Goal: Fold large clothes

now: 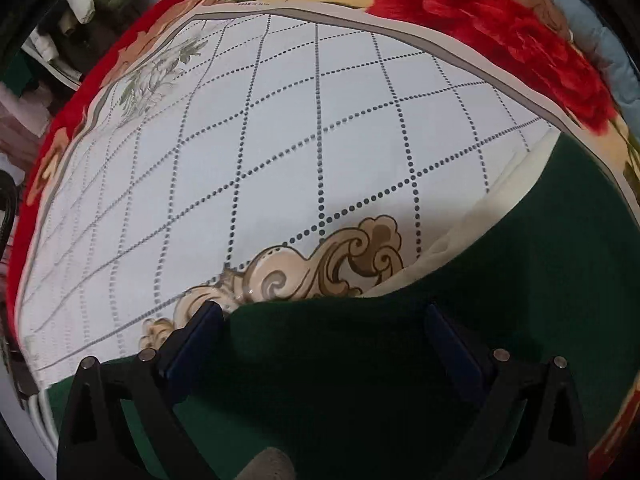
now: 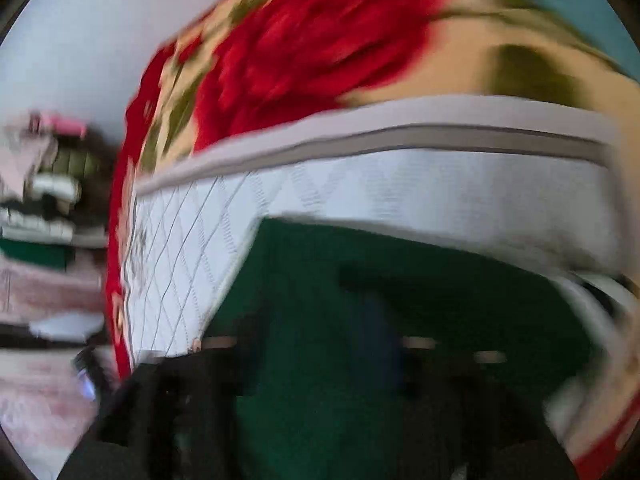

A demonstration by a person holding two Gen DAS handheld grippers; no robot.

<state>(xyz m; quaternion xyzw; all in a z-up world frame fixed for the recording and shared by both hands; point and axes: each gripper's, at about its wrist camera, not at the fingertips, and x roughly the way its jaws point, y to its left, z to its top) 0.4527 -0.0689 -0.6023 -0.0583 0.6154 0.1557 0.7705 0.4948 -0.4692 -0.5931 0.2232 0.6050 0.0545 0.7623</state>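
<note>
**Green garment on the bed, left claw open over it, right view blurred**

Left wrist view: the left claw (image 1: 320, 320) is spread wide, blue pads at 7 and 5 o'clock, nothing between them but the green garment (image 1: 500, 280) below. Can't tell whether the pads touch the cloth. The garment fills the frame from 4 to 7 o'clock and lies on a white sheet (image 1: 280, 140) with dotted diamond lines and a beige scroll print. A cream lining edge (image 1: 460, 240) shows along the garment's border toward 3 o'clock. A red floral blanket (image 1: 480, 32) rings the sheet from 9 round to 3 o'clock. A pile of clothes (image 1: 80, 8) sits at 10 o'clock, off the bed.

Right wrist view: heavy motion blur. The right claw (image 2: 320, 360) is only dark smears at 6 o'clock; how far it is open, or whether it holds anything, can't be told. The green garment spreads from the centre to 5 o'clock, on the same sheet, blanket at 12 o'clock, clothes pile at 9 o'clock.

Handling, as a guess: thick, soft, limp fabric, lined, so some weight and it will sag and drag rather than hold shape. Not slippery, not fragile. Best hold looks like the lined border or a corner, pinching both layers together, one claw at each end of the edge.
</note>
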